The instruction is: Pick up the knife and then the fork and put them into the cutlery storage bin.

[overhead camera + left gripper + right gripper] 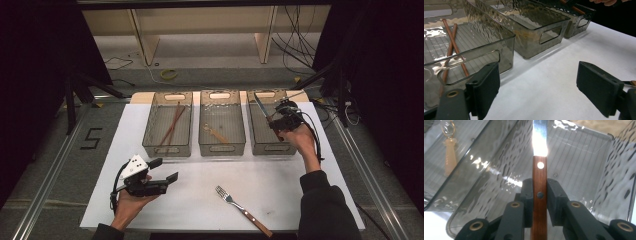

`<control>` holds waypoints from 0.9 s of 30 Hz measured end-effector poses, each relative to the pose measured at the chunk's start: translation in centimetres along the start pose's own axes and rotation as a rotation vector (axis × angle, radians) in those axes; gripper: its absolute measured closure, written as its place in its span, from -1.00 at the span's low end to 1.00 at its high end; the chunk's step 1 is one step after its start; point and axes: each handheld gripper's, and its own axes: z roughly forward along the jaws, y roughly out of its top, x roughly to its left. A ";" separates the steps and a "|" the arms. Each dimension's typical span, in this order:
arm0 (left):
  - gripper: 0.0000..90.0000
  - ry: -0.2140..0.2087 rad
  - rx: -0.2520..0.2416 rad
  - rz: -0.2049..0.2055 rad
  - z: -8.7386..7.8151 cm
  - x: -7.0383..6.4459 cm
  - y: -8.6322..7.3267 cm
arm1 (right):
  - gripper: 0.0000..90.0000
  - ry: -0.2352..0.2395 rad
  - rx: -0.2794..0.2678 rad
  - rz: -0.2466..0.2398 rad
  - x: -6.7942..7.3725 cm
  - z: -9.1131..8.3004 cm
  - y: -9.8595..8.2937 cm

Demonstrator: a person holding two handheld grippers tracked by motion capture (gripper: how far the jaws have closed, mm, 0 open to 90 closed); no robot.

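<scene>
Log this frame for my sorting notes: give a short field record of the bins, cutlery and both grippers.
left bin: chopsticks
middle bin: small pale utensil
right bin: knife held over it, blade forward
right gripper: jaws shut on the knife's wooden handle
left gripper: jaws open, holding nothing, near the table's front left
fork: lying on the white table, in front of the bins
</scene>
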 end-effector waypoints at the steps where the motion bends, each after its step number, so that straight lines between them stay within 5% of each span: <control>1: -0.59 0.000 0.000 0.000 0.0 0.0 0.0 | 0.71 -0.001 0.003 -0.001 0.0 0.1 0.0; 11: -0.59 -0.001 0.000 0.000 0.0 0.0 0.0 | 0.67 0.002 0.050 0.011 0.1 1.3 -0.2; 15: -0.59 0.000 0.003 0.000 0.0 0.0 0.0 | 0.27 0.030 0.051 0.026 0.2 1.4 0.0; 21: -0.60 0.001 0.003 0.001 0.0 0.1 0.0 | 0.06 0.029 0.003 0.007 0.7 0.0 0.1; 27: -0.60 0.002 0.001 -0.002 -0.1 0.1 0.0 | -0.07 0.087 -0.050 -0.065 2.4 -2.2 -1.1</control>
